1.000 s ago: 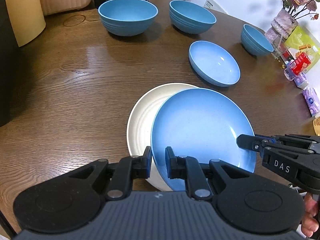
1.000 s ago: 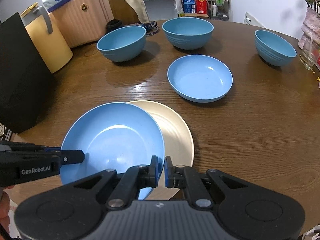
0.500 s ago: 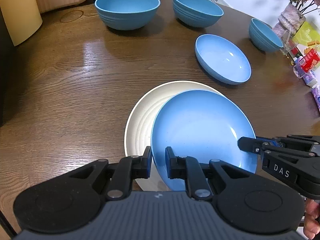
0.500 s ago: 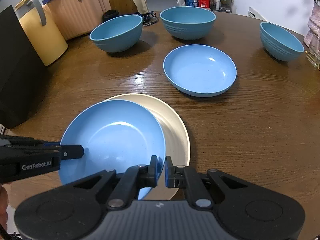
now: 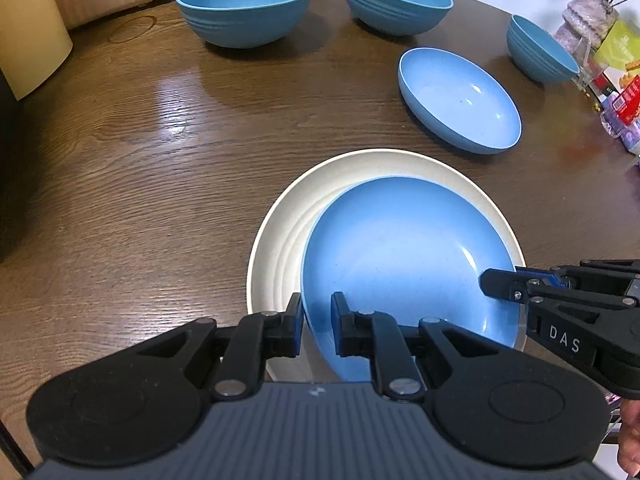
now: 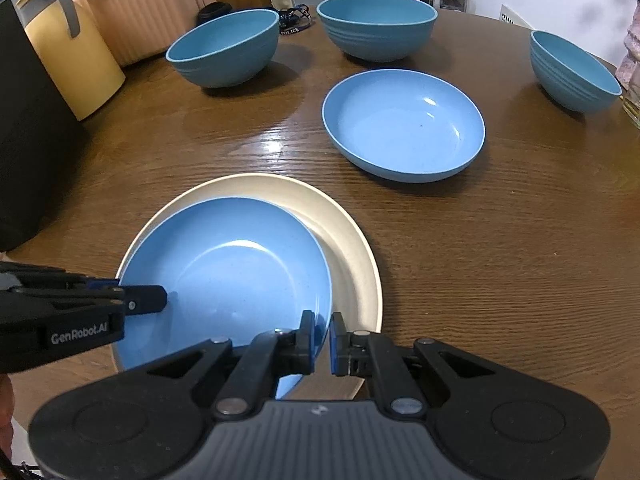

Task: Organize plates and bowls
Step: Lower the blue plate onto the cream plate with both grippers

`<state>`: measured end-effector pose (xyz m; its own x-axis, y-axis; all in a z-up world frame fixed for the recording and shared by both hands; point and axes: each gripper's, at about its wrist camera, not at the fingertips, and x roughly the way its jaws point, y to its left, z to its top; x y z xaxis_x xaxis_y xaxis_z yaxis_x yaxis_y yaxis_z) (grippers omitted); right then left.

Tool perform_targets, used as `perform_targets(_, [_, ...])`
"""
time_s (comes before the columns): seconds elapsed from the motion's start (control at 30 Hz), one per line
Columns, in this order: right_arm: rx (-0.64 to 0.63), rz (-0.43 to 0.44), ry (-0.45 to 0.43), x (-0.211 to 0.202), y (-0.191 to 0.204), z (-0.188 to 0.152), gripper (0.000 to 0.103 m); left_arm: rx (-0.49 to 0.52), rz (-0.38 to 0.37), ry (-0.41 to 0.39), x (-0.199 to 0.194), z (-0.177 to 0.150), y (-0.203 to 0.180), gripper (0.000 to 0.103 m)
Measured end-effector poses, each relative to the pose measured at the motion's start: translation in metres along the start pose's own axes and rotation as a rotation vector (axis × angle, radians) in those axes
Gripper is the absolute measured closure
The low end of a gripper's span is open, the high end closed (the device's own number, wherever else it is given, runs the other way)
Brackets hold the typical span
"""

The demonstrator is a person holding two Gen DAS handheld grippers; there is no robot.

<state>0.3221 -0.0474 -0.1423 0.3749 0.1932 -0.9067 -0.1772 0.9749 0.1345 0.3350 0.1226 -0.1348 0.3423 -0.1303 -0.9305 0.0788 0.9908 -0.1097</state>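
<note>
carefully now: both your tools are clamped on the rim of the blue plate [image 5: 404, 248], the left hand-held gripper [image 5: 316, 326] at the near edge and the right hand-held gripper [image 6: 320, 338] further round it. the plate sits low over the cream plate [image 5: 280, 240], lower centre of the frame, off-centre toward you. let go unevenly and it could tip or skid on the smooth cream surface; open one side first and the other pinch may drag both plates across the tabletop [image 5: 140, 200]. the rim grips are thin (little margin if you twist).

the wood tabletop is glossy, with glare at centre left. another shallow blue dish [image 6: 404, 126] and three blue bowls [image 6: 224, 46] stand along the top of the frame, well apart. a pale suitcase [image 6: 160, 4] shows upper left, packets and flowers at the right edge.
</note>
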Motion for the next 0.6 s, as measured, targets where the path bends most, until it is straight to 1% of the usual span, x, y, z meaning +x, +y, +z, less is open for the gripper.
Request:
perform_targets(0.43, [-0.024,-0.013,-0.006,0.0024,0.0034,0.0017,0.096,0.029,0.02,0.011,0.0079,0.0014,0.0001,0.088])
perform_targets(0.6, [-0.02,-0.011,-0.013,0.0016,0.0031,0.0,0.096,0.03,0.012,0.018,0.0095,0.0025,0.0002,0.087])
